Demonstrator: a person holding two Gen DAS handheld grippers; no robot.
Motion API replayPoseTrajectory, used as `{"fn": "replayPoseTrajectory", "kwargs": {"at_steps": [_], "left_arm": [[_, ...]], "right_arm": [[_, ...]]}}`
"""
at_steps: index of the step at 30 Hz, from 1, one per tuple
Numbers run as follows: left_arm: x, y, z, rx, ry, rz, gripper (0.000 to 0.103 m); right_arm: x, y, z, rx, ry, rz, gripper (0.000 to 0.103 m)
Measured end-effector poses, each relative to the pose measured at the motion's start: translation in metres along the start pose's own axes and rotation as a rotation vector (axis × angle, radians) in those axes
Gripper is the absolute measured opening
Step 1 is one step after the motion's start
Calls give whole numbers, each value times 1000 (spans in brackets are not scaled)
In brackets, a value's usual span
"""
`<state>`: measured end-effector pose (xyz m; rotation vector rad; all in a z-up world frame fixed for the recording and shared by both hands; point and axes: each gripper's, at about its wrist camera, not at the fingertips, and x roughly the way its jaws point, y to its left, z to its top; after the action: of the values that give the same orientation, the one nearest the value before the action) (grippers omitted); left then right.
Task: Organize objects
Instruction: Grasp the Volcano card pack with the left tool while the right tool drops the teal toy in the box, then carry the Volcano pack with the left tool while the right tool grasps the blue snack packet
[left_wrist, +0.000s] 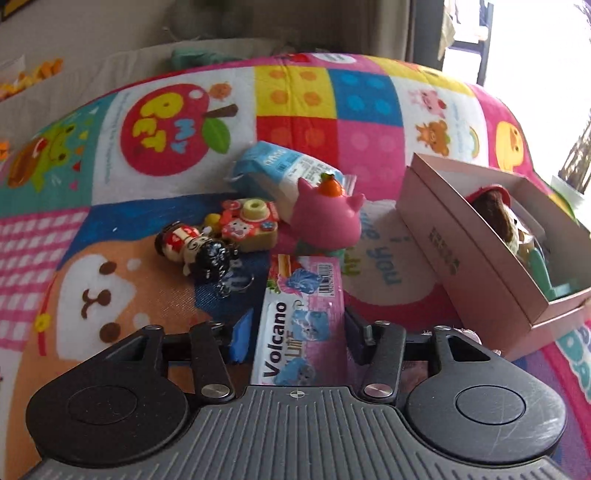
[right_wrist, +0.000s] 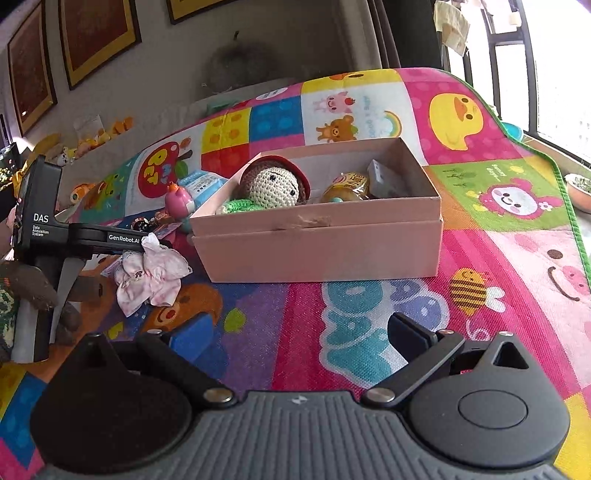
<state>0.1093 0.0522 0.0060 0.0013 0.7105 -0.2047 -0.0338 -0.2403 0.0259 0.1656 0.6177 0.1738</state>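
Volcano packet (left_wrist: 295, 332), a flat pink pack printed with that word, lies on the play mat (left_wrist: 155, 236) directly between the fingers of the left hand-held gripper (left_wrist: 295, 338). Its long axis runs away from this gripper, near end under the gripper body, far end toward the toy cluster. The jaws stand at a middling width with one finger on each long edge of the packet; whether the pads press on it yet cannot be told.

Beyond the packet's far end sit a pink horned toy (left_wrist: 327, 214), a toy camera keychain (left_wrist: 251, 223) to its left, a small doll figure (left_wrist: 184, 242) further left, and a blue tissue pack (left_wrist: 280, 168) behind them. The pink box (left_wrist: 476, 258) lies to the right of the packet, open-topped, already holding a crocheted doll (right_wrist: 273, 184).

The right hand-held gripper (right_wrist: 299, 336) hangs wide and empty over bare mat, with the box straight ahead of it. A crumpled cloth (right_wrist: 151, 273) lies to its left.

Judged from this, the left hand is nearer the packet, and the box lies to its right.
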Motion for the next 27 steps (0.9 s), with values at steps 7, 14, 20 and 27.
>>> {"fn": "replayPoseTrajectory", "kwargs": {"at_steps": [7,14,20,27], "left_arm": [[-57,21,-42,-103,-17,-42,48],[-96,62,-79,-177,-103,-1,48],[-97,89,-82,-335,-138,-92,48],[-100,93,-88,-371,-161,-104,48]], "right_arm": [[6,6,1,-31,35,-16,101],[8,65,59,-185,28,88,101],[78,139,161,-189,140,171,103],[230,202,213,-210,235,-30,102]]}}
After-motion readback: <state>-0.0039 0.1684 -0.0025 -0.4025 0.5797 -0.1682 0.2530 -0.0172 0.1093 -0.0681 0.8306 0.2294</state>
